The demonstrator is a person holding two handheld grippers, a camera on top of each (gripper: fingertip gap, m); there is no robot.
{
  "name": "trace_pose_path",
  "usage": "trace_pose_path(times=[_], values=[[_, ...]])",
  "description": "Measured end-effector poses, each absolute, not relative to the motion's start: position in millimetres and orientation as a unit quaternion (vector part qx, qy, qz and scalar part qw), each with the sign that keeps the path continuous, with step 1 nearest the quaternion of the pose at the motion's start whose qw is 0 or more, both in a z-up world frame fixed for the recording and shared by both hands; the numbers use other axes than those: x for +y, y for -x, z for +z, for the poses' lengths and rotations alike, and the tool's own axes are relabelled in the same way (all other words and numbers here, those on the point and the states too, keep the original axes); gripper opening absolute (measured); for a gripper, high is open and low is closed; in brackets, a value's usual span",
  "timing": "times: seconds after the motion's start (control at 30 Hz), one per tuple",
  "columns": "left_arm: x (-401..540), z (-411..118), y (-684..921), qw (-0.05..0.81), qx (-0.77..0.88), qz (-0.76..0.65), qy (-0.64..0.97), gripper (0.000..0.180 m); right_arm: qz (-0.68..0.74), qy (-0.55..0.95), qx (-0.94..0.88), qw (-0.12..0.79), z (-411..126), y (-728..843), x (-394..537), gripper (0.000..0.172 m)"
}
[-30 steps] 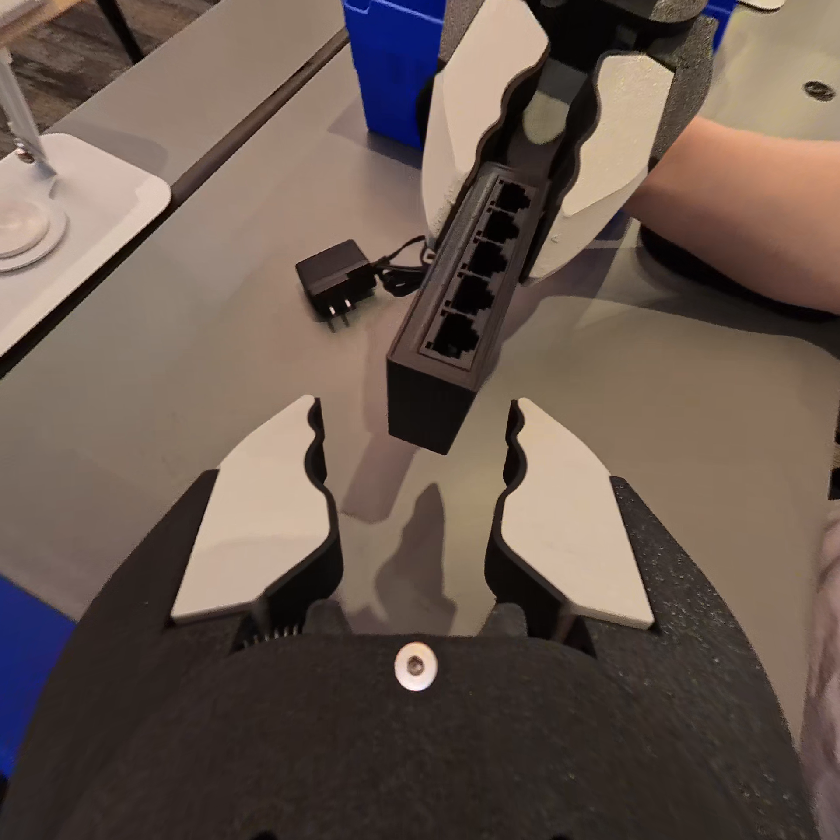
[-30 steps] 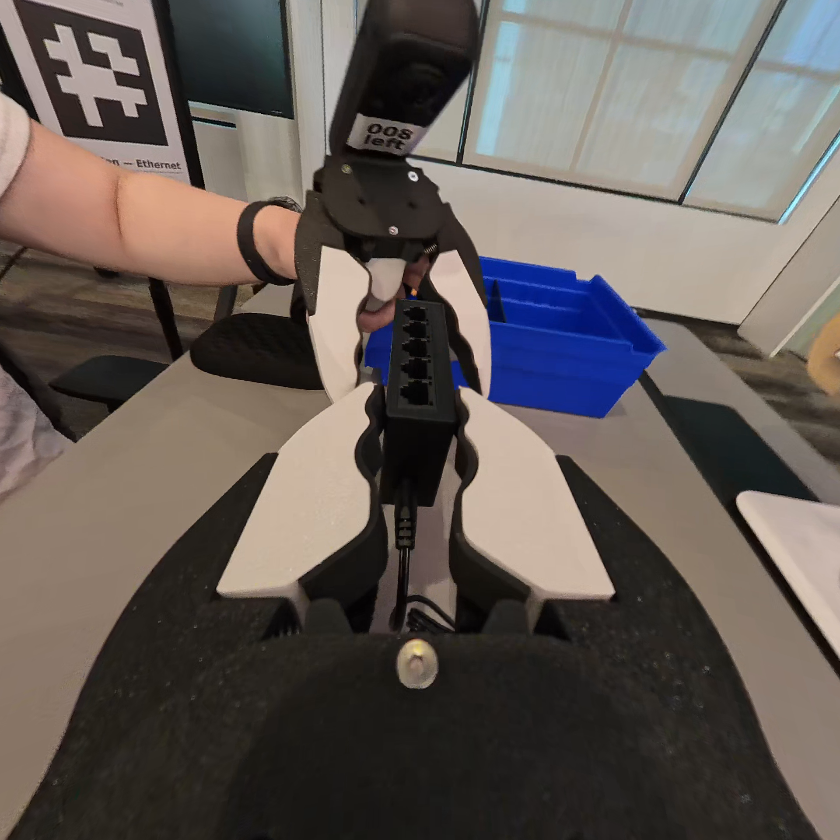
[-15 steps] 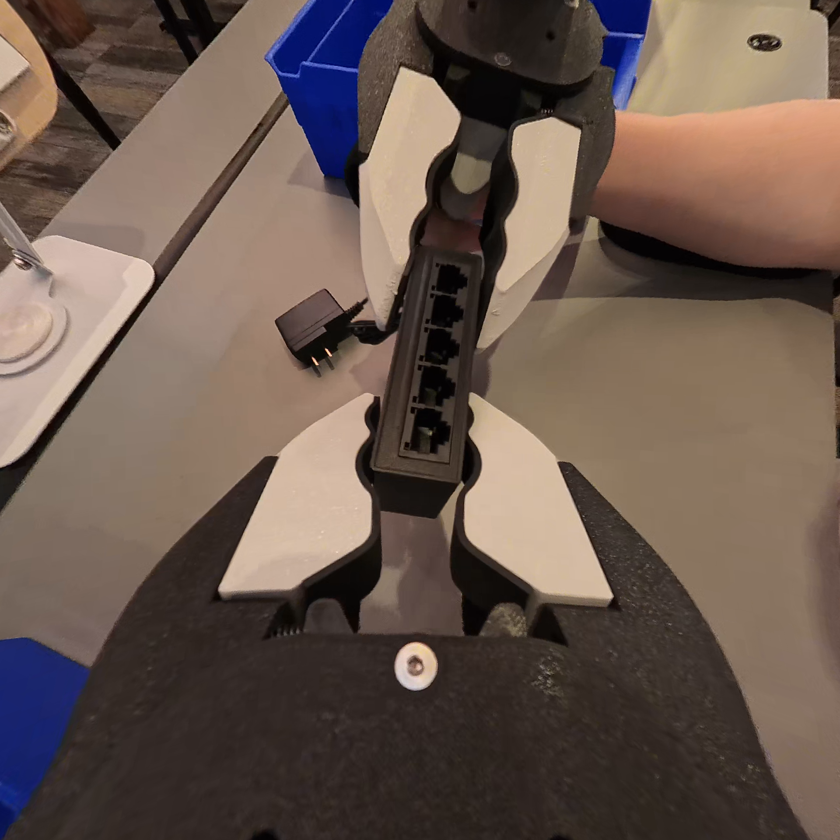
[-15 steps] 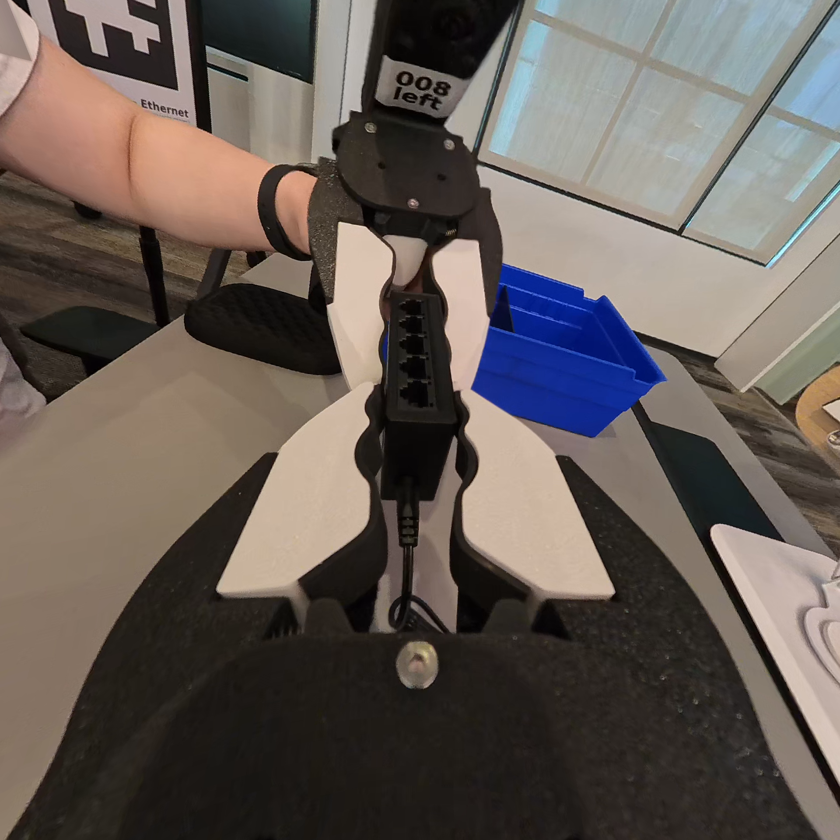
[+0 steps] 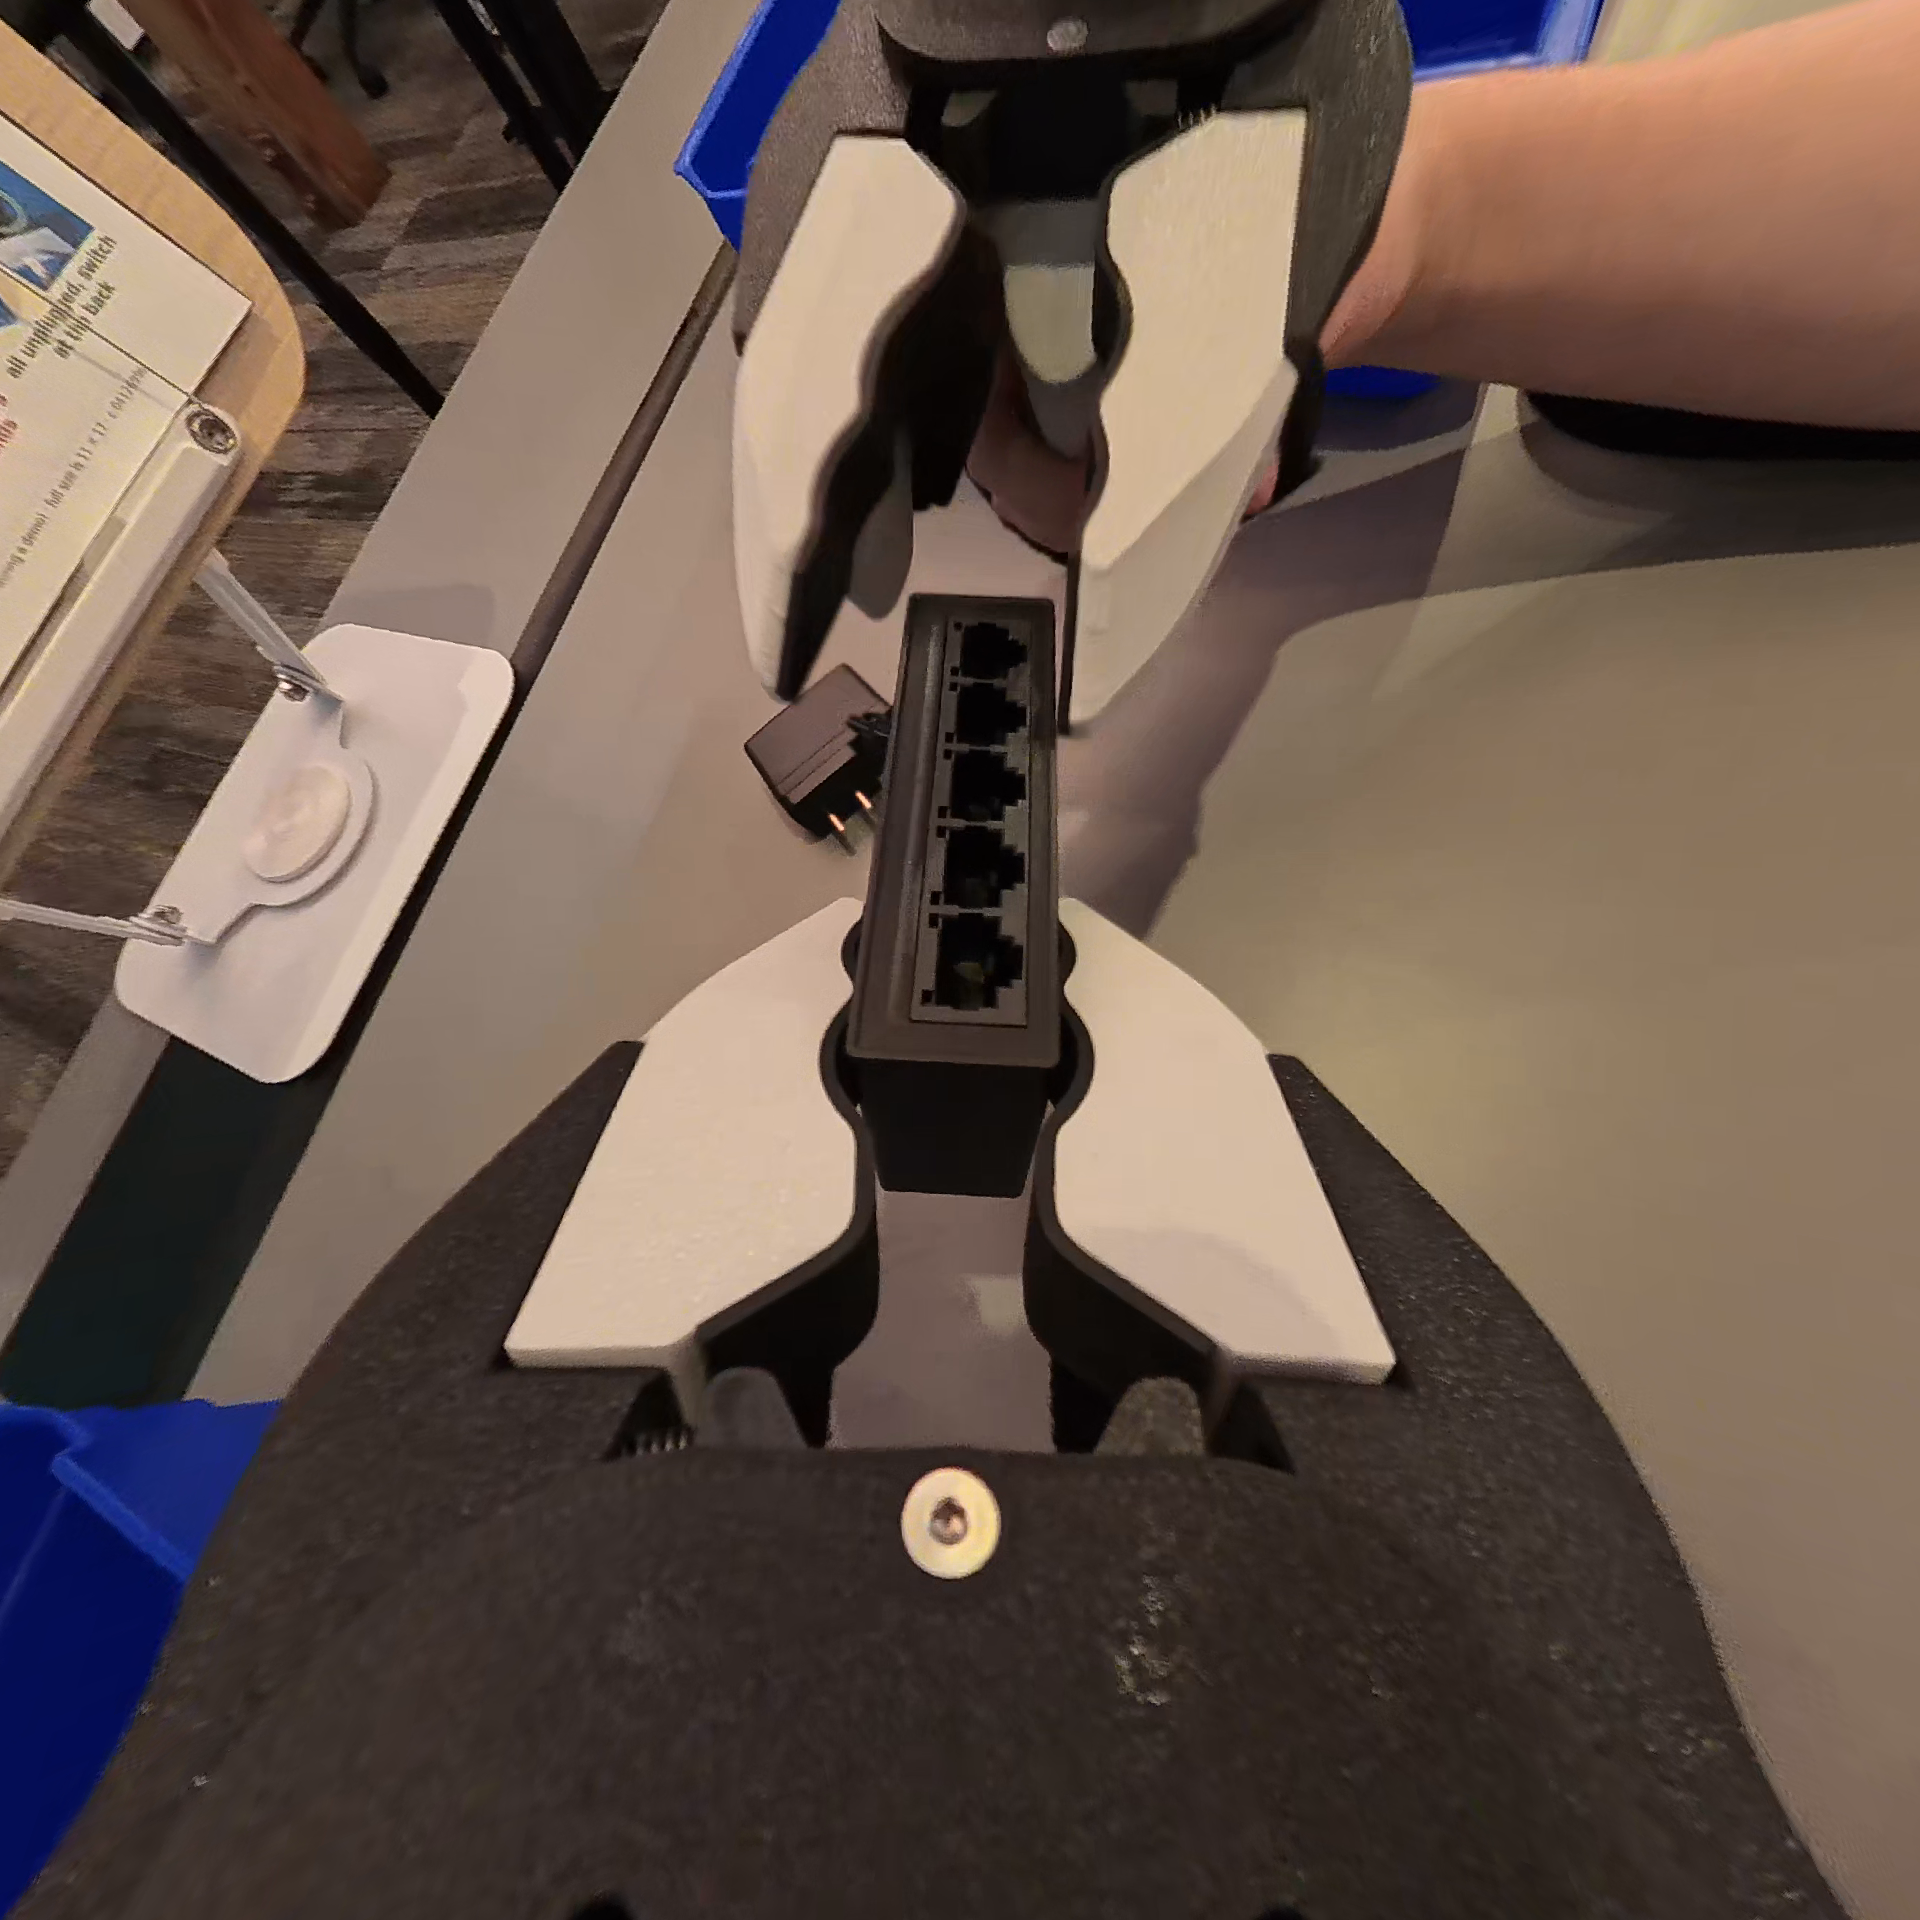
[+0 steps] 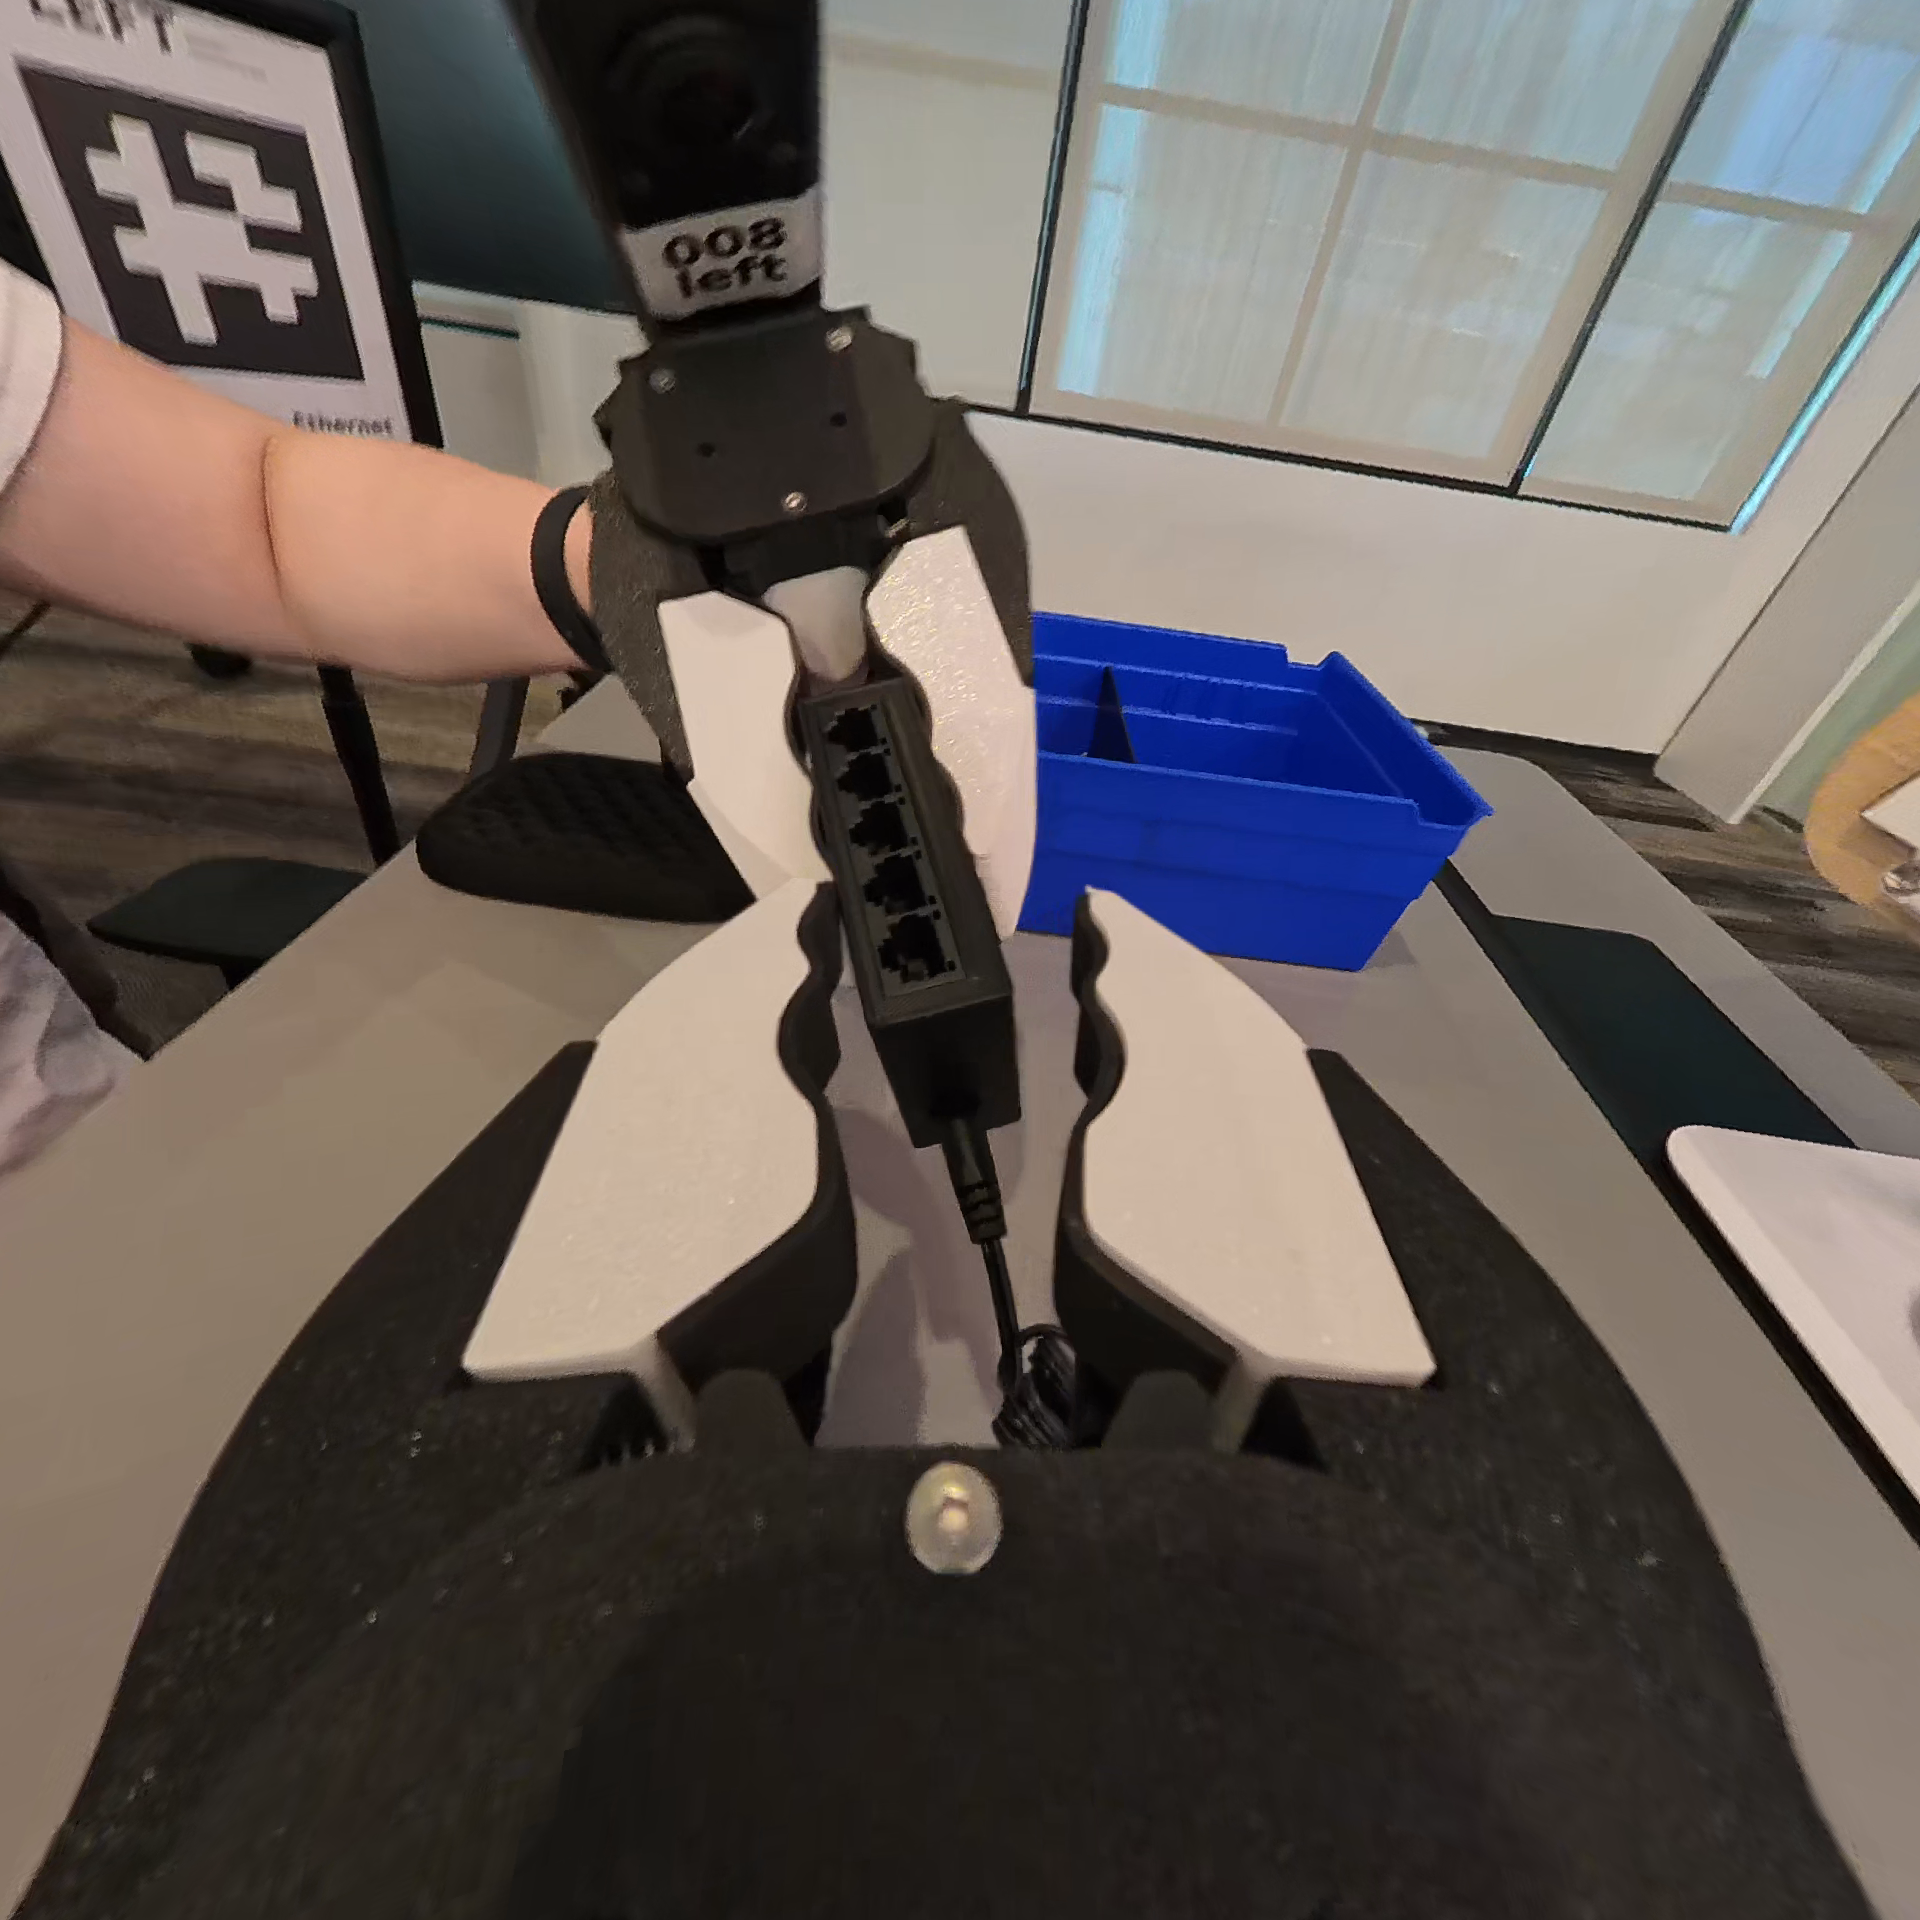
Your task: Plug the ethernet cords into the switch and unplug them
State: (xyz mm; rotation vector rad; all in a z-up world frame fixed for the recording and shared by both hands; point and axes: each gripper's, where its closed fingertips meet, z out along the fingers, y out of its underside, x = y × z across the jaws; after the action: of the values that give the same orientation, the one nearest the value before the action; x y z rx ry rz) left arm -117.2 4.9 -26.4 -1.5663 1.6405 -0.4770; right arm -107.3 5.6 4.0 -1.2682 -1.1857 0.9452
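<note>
Your left hand-held gripper [image 5: 958, 997] clamps the black switch [image 5: 971, 821] — your right hand-held gripper [image 6: 940, 966] stands open around it, pads clear.

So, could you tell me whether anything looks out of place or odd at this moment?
Mostly no. The black switch is held off the table, clamped in the left gripper, while the right gripper stands open around its other end. Its power adapter lies unplugged on the table.
</note>
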Motion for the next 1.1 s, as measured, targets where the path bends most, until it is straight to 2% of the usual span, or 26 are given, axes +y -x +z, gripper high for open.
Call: trace_pose_path(times=[0.13, 0.4, 0.57, 0.63, 0.8, 0.87, 1.0, 1.1], values=[[14, -20, 125, 0.415, 0.648, -0.166, 0.618, 0.028, 0.449, 0.582, -0.430, 0.524, 16, 96, 17, 0.054], [37, 0, 145, 0.458, 0.644, -0.119, 0.601, 0.028, 0.641, 0.617, -0.321, 0.324, 30, 81, -3, 0.046], [37, 18, 145, 0.484, 0.647, -0.115, 0.578, 0.029, 0.642, 0.661, -0.283, 0.265, -8, 97, 8, 0.070], [35, 24, 143, 0.494, 0.649, -0.116, 0.567, 0.028, 0.675, 0.645, -0.264, 0.244, -8, 107, 6, 0.077], [24, 28, 132, 0.504, 0.669, -0.114, 0.534, 0.028, 0.731, 0.599, -0.208, 0.253, 5, 120, 14, 0.110], [24, 26, 128, 0.505, 0.673, -0.109, 0.529, 0.028, 0.742, 0.581, -0.189, 0.277, 14, 119, 19, 0.117], [24, 25, 123, 0.504, 0.677, -0.121, 0.523, 0.029, 0.722, 0.590, -0.198, 0.303, 15, 118, 23, 0.110], [21, 22, 121, 0.499, 0.686, -0.129, 0.514, 0.028, 0.747, 0.571, -0.185, 0.286, 23, 115, 20, 0.102]])
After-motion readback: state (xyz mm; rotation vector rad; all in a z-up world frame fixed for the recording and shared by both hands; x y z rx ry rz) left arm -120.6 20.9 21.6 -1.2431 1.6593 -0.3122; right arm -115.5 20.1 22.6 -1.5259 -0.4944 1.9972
